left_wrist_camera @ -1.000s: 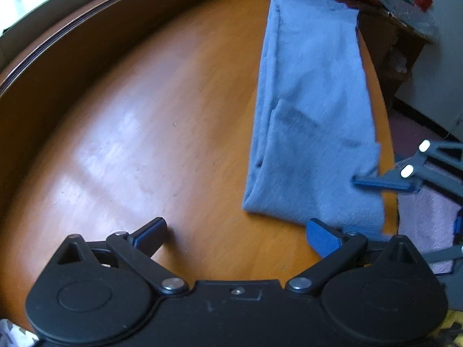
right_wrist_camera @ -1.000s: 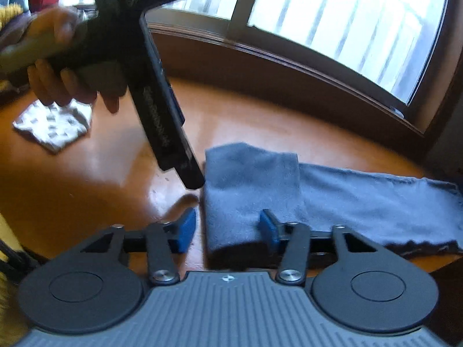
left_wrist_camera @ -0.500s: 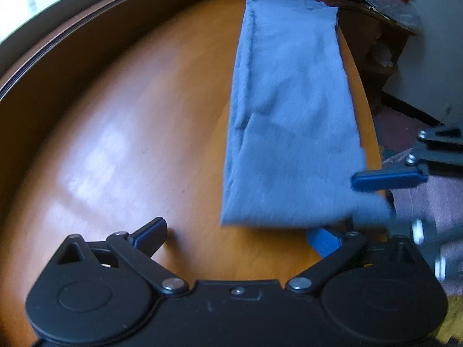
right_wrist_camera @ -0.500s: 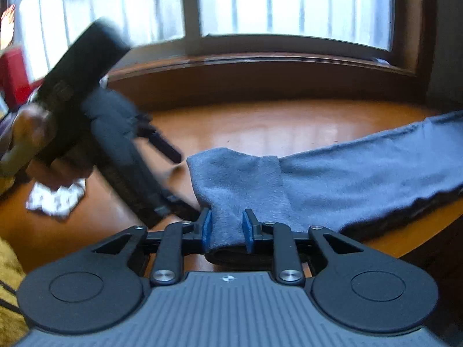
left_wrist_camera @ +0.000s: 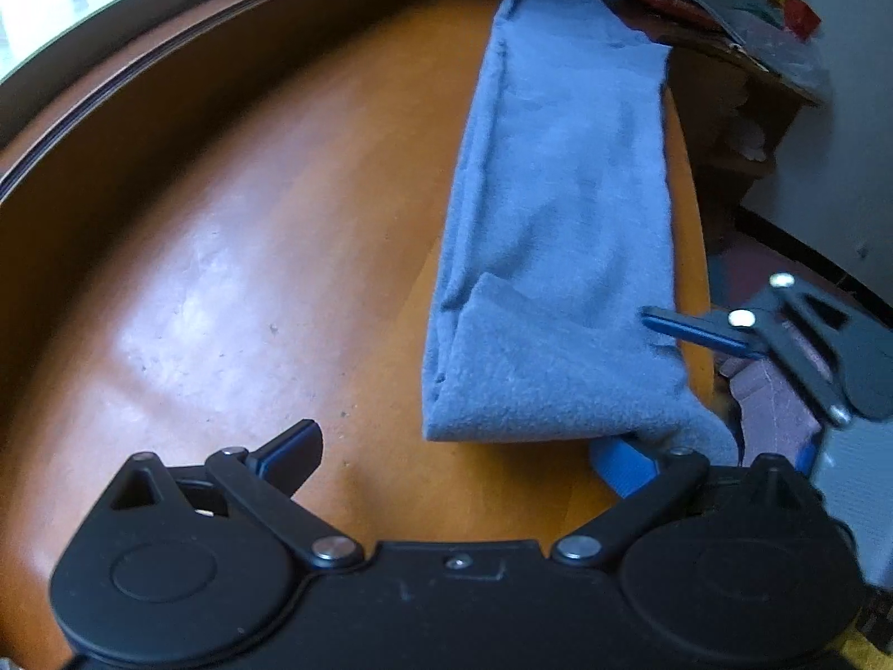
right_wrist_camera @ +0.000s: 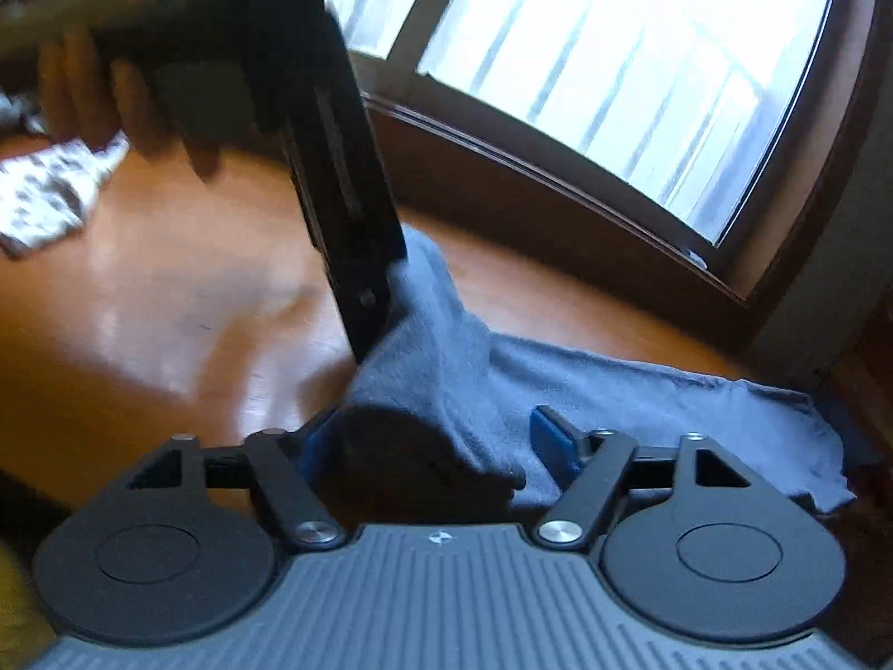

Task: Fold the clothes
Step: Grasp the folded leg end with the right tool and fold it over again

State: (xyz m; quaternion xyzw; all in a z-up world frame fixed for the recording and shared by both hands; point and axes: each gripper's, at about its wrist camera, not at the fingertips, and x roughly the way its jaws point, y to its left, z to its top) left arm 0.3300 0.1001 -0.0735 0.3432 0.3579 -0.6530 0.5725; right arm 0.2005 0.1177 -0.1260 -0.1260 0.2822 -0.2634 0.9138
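A long blue-grey cloth (left_wrist_camera: 563,212) lies as a strip on the orange wooden table (left_wrist_camera: 251,234), its near end doubled over. My left gripper (left_wrist_camera: 457,455) is open wide at that end, and its right pad (left_wrist_camera: 619,460) sits just under the cloth's corner. In the right wrist view the same folded end (right_wrist_camera: 441,357) bulges up between the fingers of my right gripper (right_wrist_camera: 435,446). Those jaws are closing but still stand apart, and the right pad (right_wrist_camera: 552,444) is just clear of the fabric. The left gripper (right_wrist_camera: 371,329), held by a hand, touches the fold from above.
A white patterned cloth (right_wrist_camera: 44,201) lies at the table's far left. A dark window frame (right_wrist_camera: 558,167) runs along the table's back edge. Past the table's right edge are a cluttered shelf (left_wrist_camera: 748,50) and pink fabric (left_wrist_camera: 776,402).
Half a second ago the right fingers were pinched on the fold; now they stand wider apart. The left gripper has come in over the cloth's end.
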